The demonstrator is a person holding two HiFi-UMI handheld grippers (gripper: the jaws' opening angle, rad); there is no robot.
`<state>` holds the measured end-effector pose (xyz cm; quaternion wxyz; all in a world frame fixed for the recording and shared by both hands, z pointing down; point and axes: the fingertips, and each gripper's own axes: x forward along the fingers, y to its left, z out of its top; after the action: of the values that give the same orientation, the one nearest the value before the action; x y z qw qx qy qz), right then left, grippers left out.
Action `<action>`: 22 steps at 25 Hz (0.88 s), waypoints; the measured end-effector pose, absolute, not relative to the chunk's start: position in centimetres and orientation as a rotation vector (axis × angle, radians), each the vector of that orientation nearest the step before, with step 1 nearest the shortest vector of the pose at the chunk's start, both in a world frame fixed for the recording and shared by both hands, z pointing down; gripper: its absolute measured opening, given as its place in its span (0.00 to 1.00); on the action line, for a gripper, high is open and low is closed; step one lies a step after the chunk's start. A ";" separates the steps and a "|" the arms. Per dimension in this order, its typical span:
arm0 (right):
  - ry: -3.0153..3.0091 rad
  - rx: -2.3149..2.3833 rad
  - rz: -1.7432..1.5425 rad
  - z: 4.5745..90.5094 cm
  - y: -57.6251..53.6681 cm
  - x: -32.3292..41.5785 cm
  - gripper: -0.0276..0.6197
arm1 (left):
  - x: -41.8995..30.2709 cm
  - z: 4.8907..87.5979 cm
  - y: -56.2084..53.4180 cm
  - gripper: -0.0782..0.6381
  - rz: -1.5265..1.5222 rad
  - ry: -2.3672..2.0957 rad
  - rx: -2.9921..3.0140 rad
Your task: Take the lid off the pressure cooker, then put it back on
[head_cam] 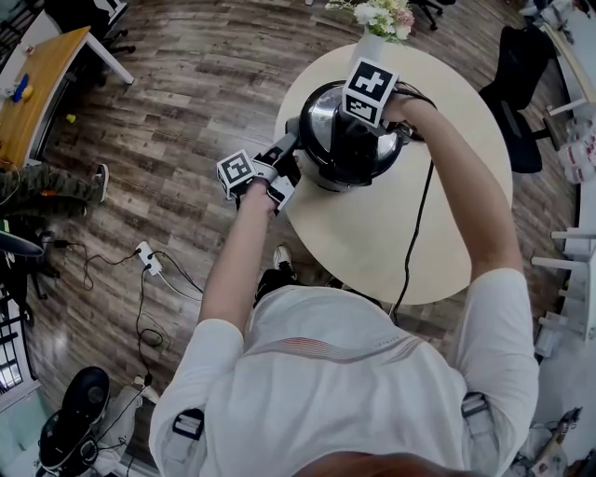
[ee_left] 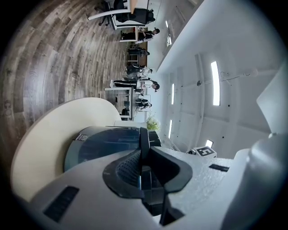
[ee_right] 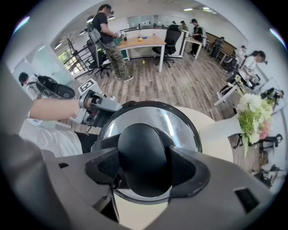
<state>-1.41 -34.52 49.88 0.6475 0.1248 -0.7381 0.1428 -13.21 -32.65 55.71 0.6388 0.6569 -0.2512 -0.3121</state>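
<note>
**Right gripper**
- It is pointed straight down over the pressure cooker.
- Its 2 jaws are clamped on the black knob of the lid, with 1 pad pressed to each side. The jaws are kept wide by the knob's breadth.
- The lid is seen directly beneath the jaws, seated flat on the pot. Its shiny dome is ringed by a black rim.

**Left gripper**
- It is held level and rolled onto its side, and is set against the cooker's flank.
- Its jaws are brought nearly together and pinched on a thin black side handle, which stands edge-on between the pads.
- The cooker's dark wall is seen just ahead of the jaw tips.
- From the right gripper, this tool is seen just past the lid's rim, with the person's forearm behind it.

**Surroundings**
- The cooker is carried on a round cream table, which spreads out beneath both tools.
- Flowers are noted beyond the cooker, ahead of the left jaws.
- A black cord is trailed from the cooker's side near the right gripper, across the table and over its near edge.
</note>
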 end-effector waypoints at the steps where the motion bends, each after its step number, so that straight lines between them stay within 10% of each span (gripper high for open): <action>1: -1.680 0.323 0.358 49.9 -34.6 -1.4 0.54 | -13.2 55.9 -32.6 0.19 -0.706 -0.576 1.494; 22: -1.691 0.530 0.494 49.5 -35.0 -0.8 0.53 | -12.9 55.6 -32.5 0.19 -0.663 -0.566 1.515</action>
<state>-0.80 -35.05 49.54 0.6059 0.2293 -0.7312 0.2138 -12.89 -32.50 55.62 0.6417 0.6648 -0.2484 -0.2909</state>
